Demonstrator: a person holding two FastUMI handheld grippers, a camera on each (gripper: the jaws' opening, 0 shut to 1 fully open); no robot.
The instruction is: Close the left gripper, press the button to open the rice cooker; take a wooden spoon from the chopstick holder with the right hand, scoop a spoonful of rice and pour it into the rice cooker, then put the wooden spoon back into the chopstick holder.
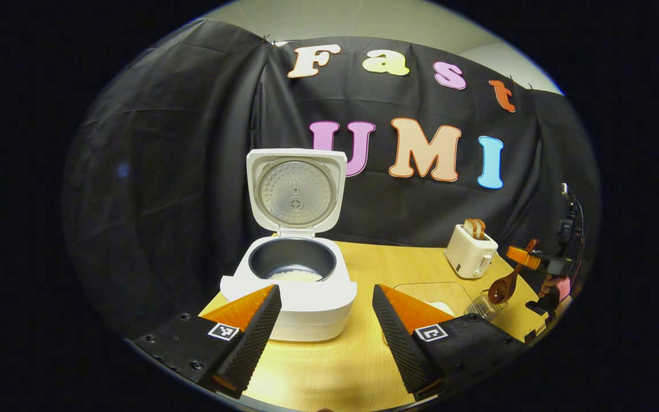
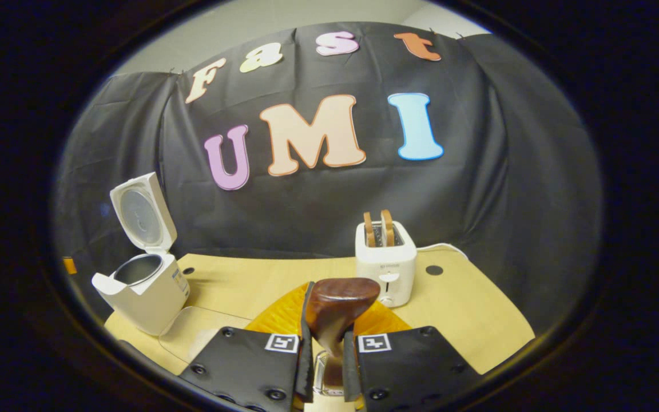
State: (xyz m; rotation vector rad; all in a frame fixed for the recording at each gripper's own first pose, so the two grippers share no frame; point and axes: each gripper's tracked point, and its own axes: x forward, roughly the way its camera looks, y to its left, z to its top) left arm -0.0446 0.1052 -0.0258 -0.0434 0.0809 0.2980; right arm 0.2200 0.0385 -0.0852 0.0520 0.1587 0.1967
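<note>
The white rice cooker (image 1: pixel 289 297) stands open with its lid (image 1: pixel 296 191) upright and some white rice in the dark pot (image 1: pixel 294 276). My left gripper (image 1: pixel 326 290) is open just in front of it, holding nothing. At the far right my right gripper (image 1: pixel 527 257) is shut on the wooden spoon (image 1: pixel 504 289), whose bowl hangs at the rim of the clear chopstick holder (image 1: pixel 487 306). In the right gripper view, that gripper (image 2: pixel 332 337) clamps the spoon (image 2: pixel 341 303) by its handle, with the clear holder (image 2: pixel 326 375) beneath. The cooker (image 2: pixel 146 292) sits to the left.
A white toaster (image 1: pixel 469 252) with bread slices stands at the back of the wooden table (image 1: pixel 335 366); it shows right behind the spoon as the toaster (image 2: pixel 386 263). A clear container with rice (image 1: pixel 429 297) lies between the cooker and the holder. Black cloth walls the back.
</note>
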